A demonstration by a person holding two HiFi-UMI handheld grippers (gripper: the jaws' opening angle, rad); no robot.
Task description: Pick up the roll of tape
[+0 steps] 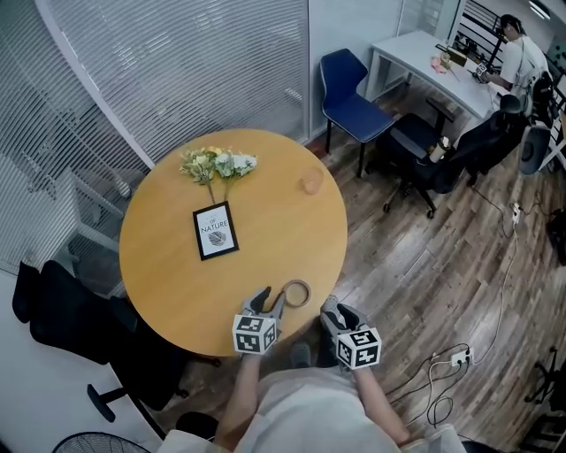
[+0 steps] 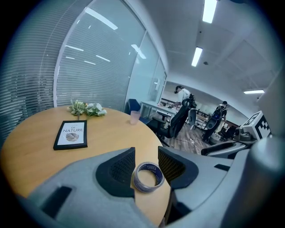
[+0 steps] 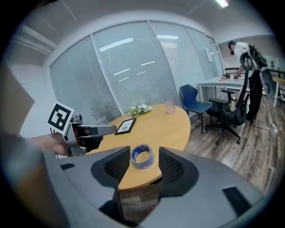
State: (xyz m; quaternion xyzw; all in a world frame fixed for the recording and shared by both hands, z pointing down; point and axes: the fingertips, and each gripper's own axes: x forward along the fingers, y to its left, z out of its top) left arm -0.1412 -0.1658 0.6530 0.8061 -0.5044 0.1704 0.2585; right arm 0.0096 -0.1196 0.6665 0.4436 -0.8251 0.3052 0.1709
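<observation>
Left gripper view: left gripper [image 2: 146, 152] fingers [image 2: 119, 170] parted at tape roll [image 2: 149, 177]; right gripper [image 3: 144, 155] parted.

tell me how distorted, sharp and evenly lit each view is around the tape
Head view: even light, no glare, roll of tape sharp, only mild bending toward the edges. Left gripper view: heavy fisheye, dark corners, ceiling lights blown out, the near fingers loom large. Right gripper view: the same fisheye bows the glass wall, and the roll is crisp.
</observation>
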